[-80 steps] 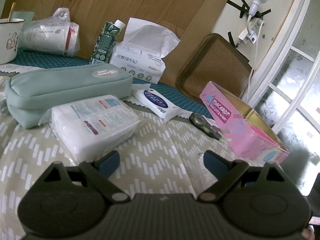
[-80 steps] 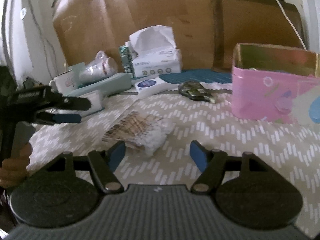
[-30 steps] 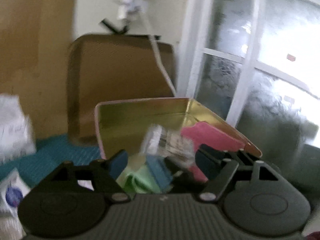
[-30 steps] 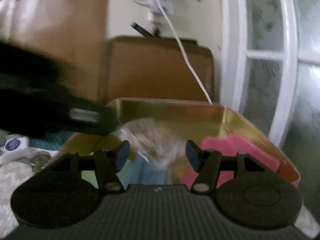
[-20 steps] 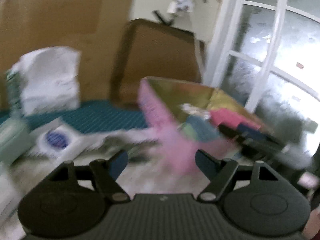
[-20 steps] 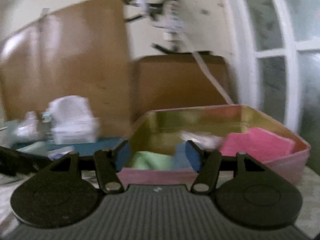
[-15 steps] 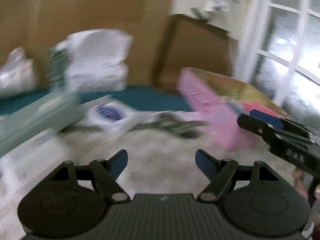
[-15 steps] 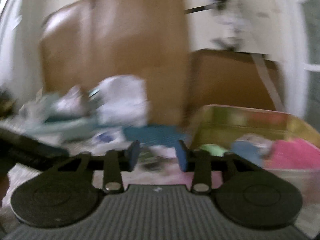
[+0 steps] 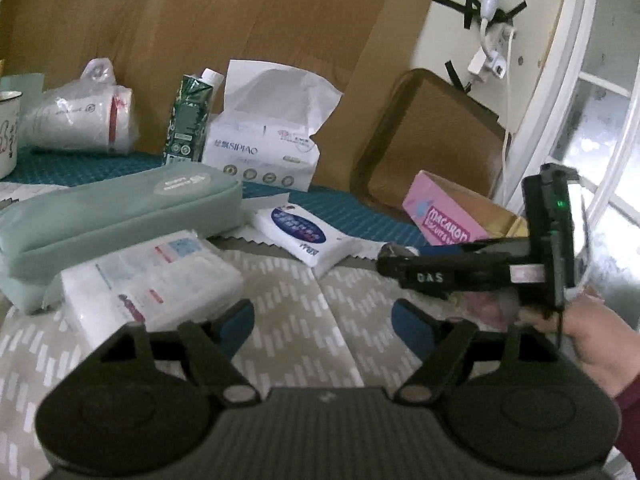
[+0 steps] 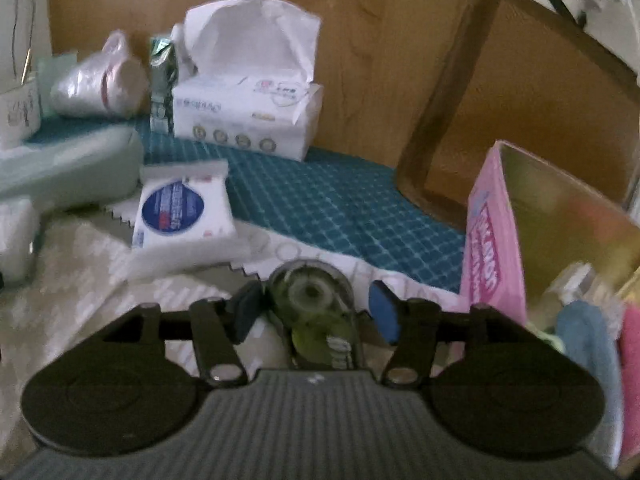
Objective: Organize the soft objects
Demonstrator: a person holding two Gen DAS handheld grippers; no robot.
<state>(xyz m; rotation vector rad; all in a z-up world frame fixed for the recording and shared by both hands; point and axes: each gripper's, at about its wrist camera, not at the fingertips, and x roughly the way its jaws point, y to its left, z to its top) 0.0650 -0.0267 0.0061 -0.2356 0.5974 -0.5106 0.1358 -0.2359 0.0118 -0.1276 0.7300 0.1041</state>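
Observation:
My left gripper (image 9: 323, 318) is open and empty above the patterned cloth, just right of a clear pack of white cotton pads (image 9: 152, 276). My right gripper (image 10: 316, 312) is open, its jaws either side of a green correction-tape dispenser (image 10: 316, 304) lying on the table. It also shows in the left wrist view (image 9: 460, 272). A small white wipes pack with a blue label (image 10: 182, 208) (image 9: 304, 234) lies beyond. The pink tin box (image 10: 496, 256) (image 9: 444, 220) stands open at the right, holding blue (image 10: 588, 340) and pink (image 10: 630, 356) soft cloths.
A mint green pouch (image 9: 116, 212), a tissue box (image 9: 260, 152), a green carton (image 9: 188, 116), bagged cups (image 9: 76, 120) and a mug (image 9: 6, 132) sit at the back left. A brown tray (image 10: 520, 92) leans on the wall behind the tin.
Both grippers swung back from over the pink tin to the table. The clear packet seen between the right jaws earlier is gone from them; the right gripper now straddles the tape dispenser.

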